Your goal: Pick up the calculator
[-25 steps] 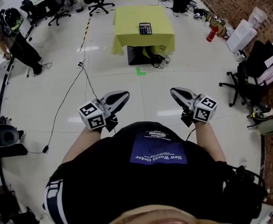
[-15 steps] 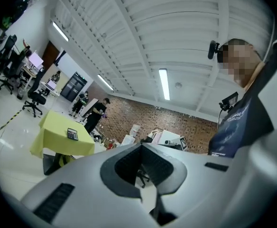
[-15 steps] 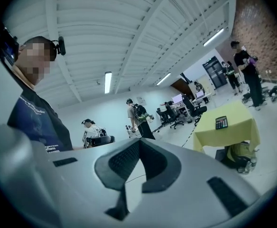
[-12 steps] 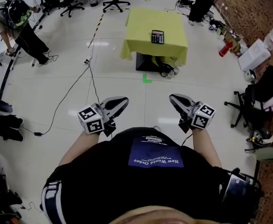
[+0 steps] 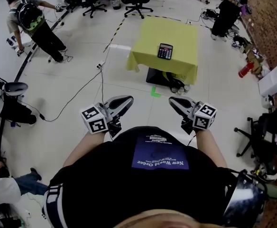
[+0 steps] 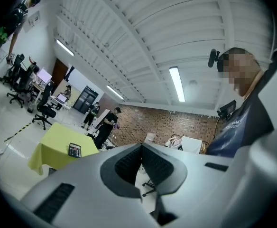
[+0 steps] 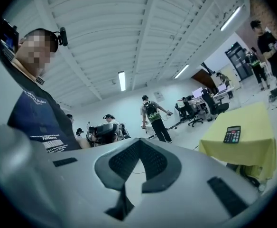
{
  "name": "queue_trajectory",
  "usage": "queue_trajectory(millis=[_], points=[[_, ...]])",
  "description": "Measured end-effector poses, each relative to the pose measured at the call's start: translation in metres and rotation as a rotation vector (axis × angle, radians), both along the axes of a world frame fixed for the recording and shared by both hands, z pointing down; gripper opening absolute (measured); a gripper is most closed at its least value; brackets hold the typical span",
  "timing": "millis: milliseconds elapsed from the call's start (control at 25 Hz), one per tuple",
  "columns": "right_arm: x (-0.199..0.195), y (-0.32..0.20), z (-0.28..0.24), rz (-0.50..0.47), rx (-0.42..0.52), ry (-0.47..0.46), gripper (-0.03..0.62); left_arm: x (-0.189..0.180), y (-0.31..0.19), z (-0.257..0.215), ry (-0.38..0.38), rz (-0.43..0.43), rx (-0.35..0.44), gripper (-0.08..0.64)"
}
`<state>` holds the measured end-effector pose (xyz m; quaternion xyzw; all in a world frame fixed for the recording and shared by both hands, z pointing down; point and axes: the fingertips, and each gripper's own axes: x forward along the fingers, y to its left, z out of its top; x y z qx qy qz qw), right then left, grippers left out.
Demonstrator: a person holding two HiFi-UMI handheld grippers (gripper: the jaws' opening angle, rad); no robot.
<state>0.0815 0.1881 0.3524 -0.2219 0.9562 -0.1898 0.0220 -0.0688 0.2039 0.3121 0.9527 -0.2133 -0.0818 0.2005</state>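
— Where's the calculator (image 5: 165, 52)?
— Far ahead, lying flat on the yellow-draped table (image 5: 176, 30), well apart from me.
— And your tools?
— My left gripper (image 5: 127, 99) and right gripper (image 5: 173, 100) are both closed tight with nothing in them. I hold them level at my waist, pointing toward the table. I reckon I should get close first, then spread the jaws before reaching.
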Motion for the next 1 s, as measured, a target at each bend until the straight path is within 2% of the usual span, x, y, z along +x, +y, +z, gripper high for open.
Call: queue_trajectory(millis=[200,480,760,1000], points=[[0.034,-0.032,0.004,-0.003,0.006,-0.004,-0.014,0.03,-0.023,-0.001,-0.025,-0.014,-0.003,0.006],[0.037,-0.078,0.015,0.024,-0.006,0.006,-0.014,0.033,-0.074,0.008,-0.015,0.018,-0.029,0.006],[-0.018,-0.153,0.004,0.108,-0.003,0.046,-0.014,-0.024,-0.161,0.007,0.016,0.108,-0.01,0.006],[-0.084,-0.216,-0.004,0.171,-0.017,0.025,-0.014,-0.088,-0.242,0.011,-0.019,0.211,0.011,0.006]])
